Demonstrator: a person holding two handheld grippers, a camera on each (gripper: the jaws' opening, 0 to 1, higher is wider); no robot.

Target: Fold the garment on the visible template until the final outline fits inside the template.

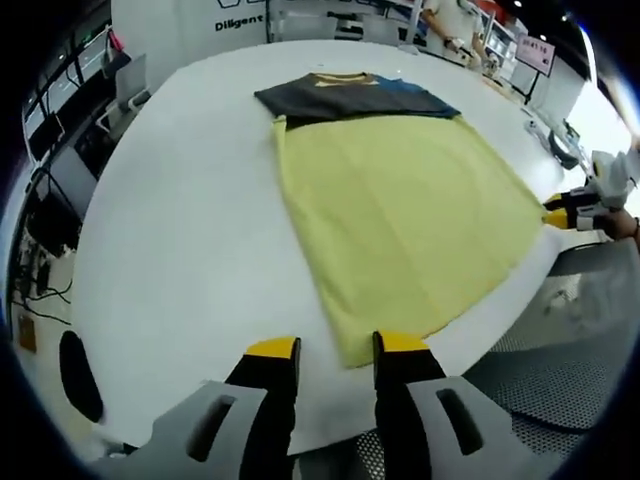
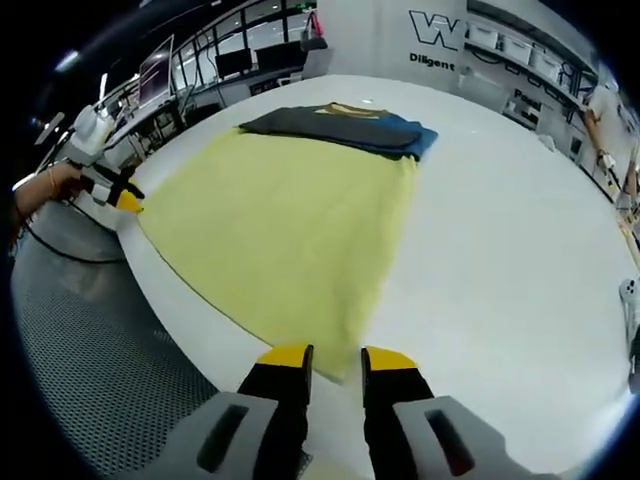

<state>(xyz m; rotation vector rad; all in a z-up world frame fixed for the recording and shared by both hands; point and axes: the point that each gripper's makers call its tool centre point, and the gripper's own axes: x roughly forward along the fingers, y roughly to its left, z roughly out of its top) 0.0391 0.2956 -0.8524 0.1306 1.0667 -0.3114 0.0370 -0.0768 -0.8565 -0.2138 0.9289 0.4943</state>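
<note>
A large yellow cloth (image 1: 400, 220) (image 2: 290, 230) lies spread flat on the white table (image 1: 180, 250) (image 2: 500, 260). At its far end lies a folded dark grey garment (image 1: 350, 97) (image 2: 330, 125) with a blue one (image 1: 415, 92) (image 2: 410, 130) beside it. My left gripper (image 1: 337, 347) is open, and the cloth's near corner sits between its yellow tips; in the right gripper view it (image 2: 125, 198) is at the cloth's left corner. My right gripper (image 2: 337, 355) is open at another corner of the cloth; in the left gripper view it (image 1: 558, 212) touches the right corner, held by a hand.
The table's near edge runs just behind both corners, above a grey perforated surface (image 1: 560, 390) (image 2: 80, 350). Desks with monitors (image 1: 60, 150) stand to one side. White walls and shelves (image 2: 520, 50) lie beyond the table, with a person (image 1: 450, 20) at the back.
</note>
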